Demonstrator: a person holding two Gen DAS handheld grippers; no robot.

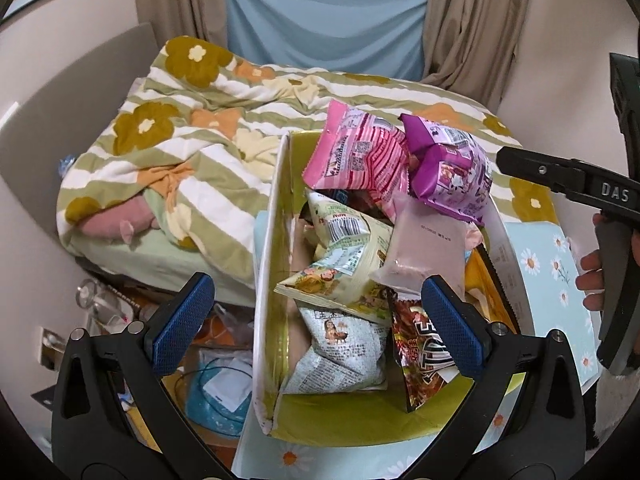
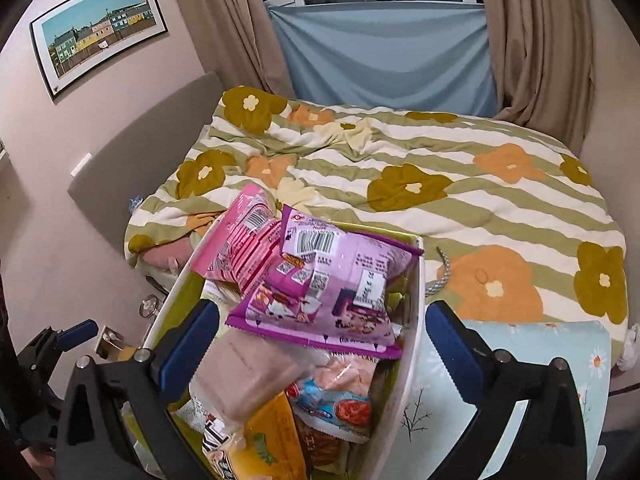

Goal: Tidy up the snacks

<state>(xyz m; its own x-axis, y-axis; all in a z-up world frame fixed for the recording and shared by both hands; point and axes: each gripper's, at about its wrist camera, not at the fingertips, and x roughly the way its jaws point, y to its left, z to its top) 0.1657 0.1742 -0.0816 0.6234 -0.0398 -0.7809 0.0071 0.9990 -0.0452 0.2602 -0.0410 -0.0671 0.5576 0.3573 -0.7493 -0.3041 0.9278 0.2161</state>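
A white box with a yellow-green inside (image 1: 266, 280) (image 2: 412, 320) holds several snack bags. A pink striped bag (image 1: 356, 156) (image 2: 240, 248) and a purple bag (image 1: 452, 168) (image 2: 328, 292) lie on top at the far end. A dull pink pouch (image 1: 424, 248) (image 2: 244, 368), pale green bags (image 1: 348, 256), a grey-white bag (image 1: 340, 348) and a red-black bag (image 1: 420, 348) lie below. My left gripper (image 1: 318, 320) is open and empty above the box's near left part. My right gripper (image 2: 322, 348) is open and empty above the box's right side; it also shows in the left wrist view (image 1: 560, 176).
The box stands on a light blue daisy-print cloth (image 1: 536, 256) (image 2: 536, 356). A bed with a striped flower quilt (image 1: 192, 168) (image 2: 460, 184) lies behind. Clutter on the floor (image 1: 216, 384) sits left of the box. Curtains (image 2: 540, 40) hang at the back.
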